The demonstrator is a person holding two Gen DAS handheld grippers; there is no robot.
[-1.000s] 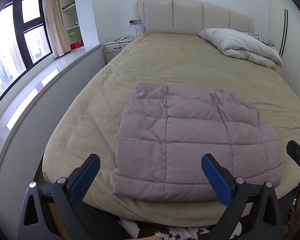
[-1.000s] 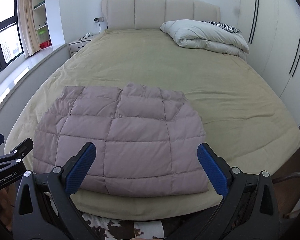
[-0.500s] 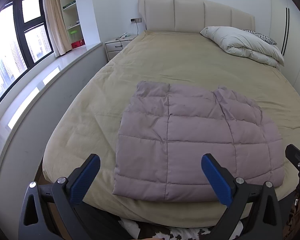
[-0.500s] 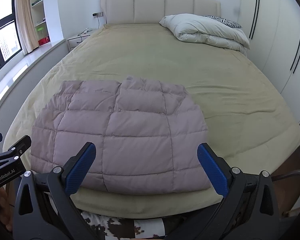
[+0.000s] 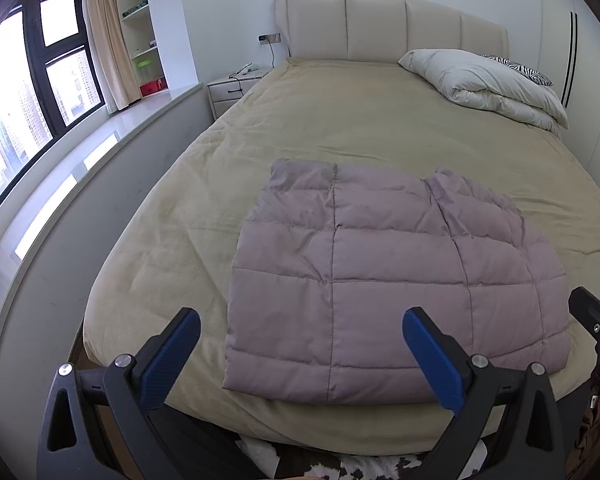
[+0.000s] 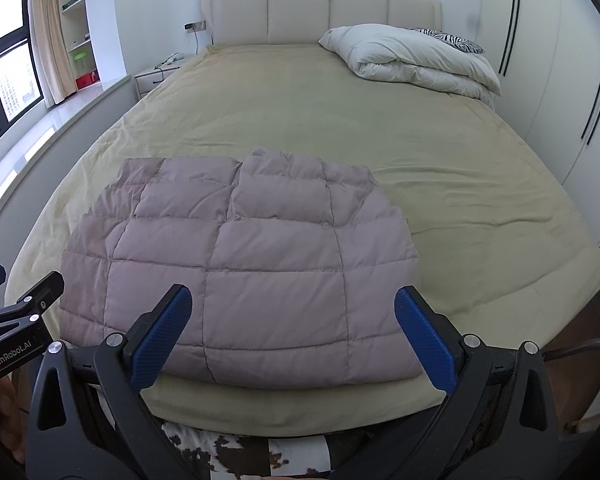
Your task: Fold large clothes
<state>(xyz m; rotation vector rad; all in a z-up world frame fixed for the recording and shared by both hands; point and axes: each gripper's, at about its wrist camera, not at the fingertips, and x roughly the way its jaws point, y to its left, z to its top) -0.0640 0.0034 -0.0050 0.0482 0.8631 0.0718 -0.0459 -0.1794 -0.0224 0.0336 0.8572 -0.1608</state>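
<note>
We see our right tool (image 6: 292, 336) held wide open, its blue-padded fingers (image 6: 162, 340) spread apart and empty above the near edge of the bed (image 6: 460, 184). Straight ahead of the tool, a mauve quilted jacket (image 6: 240, 264) lies folded flat on the tan bedspread, its near hem just beyond the fingertips. To the tool's left, the tip of our left tool (image 6: 24, 312) pokes into view beside the jacket's edge. Far ahead and to the right, a white folded duvet (image 6: 412, 60) rests by the headboard (image 6: 320, 12).
</note>
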